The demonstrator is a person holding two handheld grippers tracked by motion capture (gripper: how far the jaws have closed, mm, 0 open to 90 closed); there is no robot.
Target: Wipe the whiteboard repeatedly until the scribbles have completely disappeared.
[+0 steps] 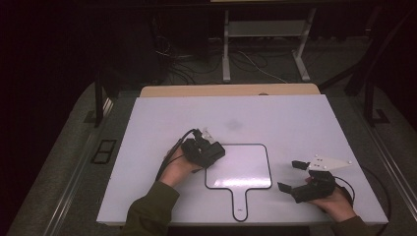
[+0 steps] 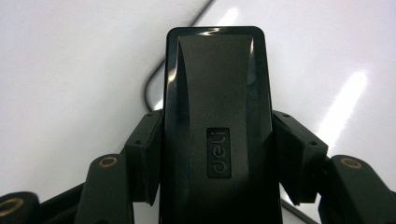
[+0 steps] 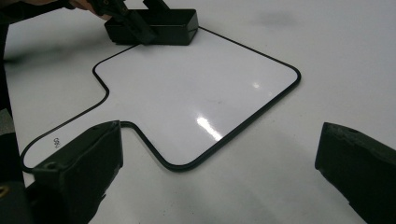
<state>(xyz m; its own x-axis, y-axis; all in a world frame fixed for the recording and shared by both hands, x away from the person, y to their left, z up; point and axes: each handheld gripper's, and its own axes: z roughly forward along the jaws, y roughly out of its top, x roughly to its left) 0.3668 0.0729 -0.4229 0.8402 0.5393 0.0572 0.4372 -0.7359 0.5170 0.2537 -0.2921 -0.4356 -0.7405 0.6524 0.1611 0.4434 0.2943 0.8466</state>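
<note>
Gripping a black eraser block (image 2: 217, 121) between its two jaws, the left gripper (image 1: 209, 153) is closed on it; in the left gripper view the pads press on both long sides of the block, and the word "deli" is stamped on its top face. The block reaches out ahead of the jaws, and its far end is over the upper left corner of a small whiteboard (image 1: 241, 164) with a black rim and a short handle. In the right gripper view the eraser block (image 3: 161, 25) looks to rest on the board's rim at that corner, but I cannot tell for sure if it touches. The left hand (image 1: 179, 167) holds the gripper from behind, and a green sleeve (image 1: 150, 209) comes from the lower edge of the high view.

The right gripper (image 1: 290, 177) is well apart from the block, just beside the right edge of the whiteboard, close to the near end of the table. Its jaws stand wide open, with nothing between them; ahead of them lies the whiteboard (image 3: 196, 93), its handle pointing to the left jaw. The right hand (image 1: 337, 201) holds this gripper low over the white table (image 1: 295, 118).
</note>
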